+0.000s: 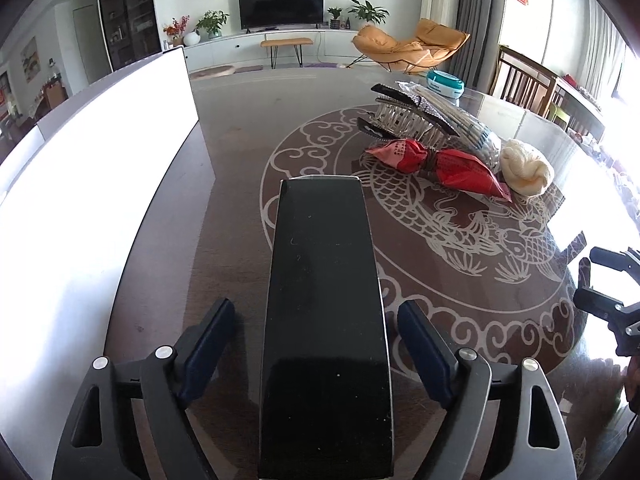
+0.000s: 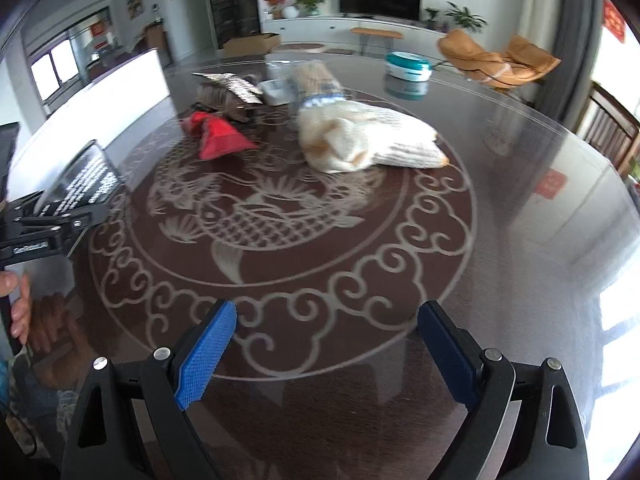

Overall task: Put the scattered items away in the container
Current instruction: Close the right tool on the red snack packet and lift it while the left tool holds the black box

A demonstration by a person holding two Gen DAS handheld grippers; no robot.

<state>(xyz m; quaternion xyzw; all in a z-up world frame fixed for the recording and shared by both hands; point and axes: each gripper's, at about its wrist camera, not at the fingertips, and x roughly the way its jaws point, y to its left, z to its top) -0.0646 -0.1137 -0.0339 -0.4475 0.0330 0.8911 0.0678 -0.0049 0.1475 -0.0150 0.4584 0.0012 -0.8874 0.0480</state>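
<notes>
A long black box (image 1: 324, 312) lies on the table between the fingers of my left gripper (image 1: 316, 320); the jaws stand open with a gap on both sides of it. The white container (image 1: 92, 184) stands to the left. Farther off lie a red packet (image 1: 440, 166), hair clips (image 1: 404, 116), a bag of chopsticks (image 1: 464, 124) and a cream cloth roll (image 1: 526, 172). My right gripper (image 2: 326, 344) is open and empty above the table; ahead of it are the cream cloth (image 2: 360, 140), the red packet (image 2: 216, 136) and the container (image 2: 116, 96).
The round table (image 2: 500, 216) is dark glass with a fish pattern. A teal-and-white round tub (image 2: 408, 66) sits at its far side. The left gripper with the black box (image 2: 80, 184) shows at the left edge of the right wrist view. Wooden chairs (image 1: 524, 80) stand to the right.
</notes>
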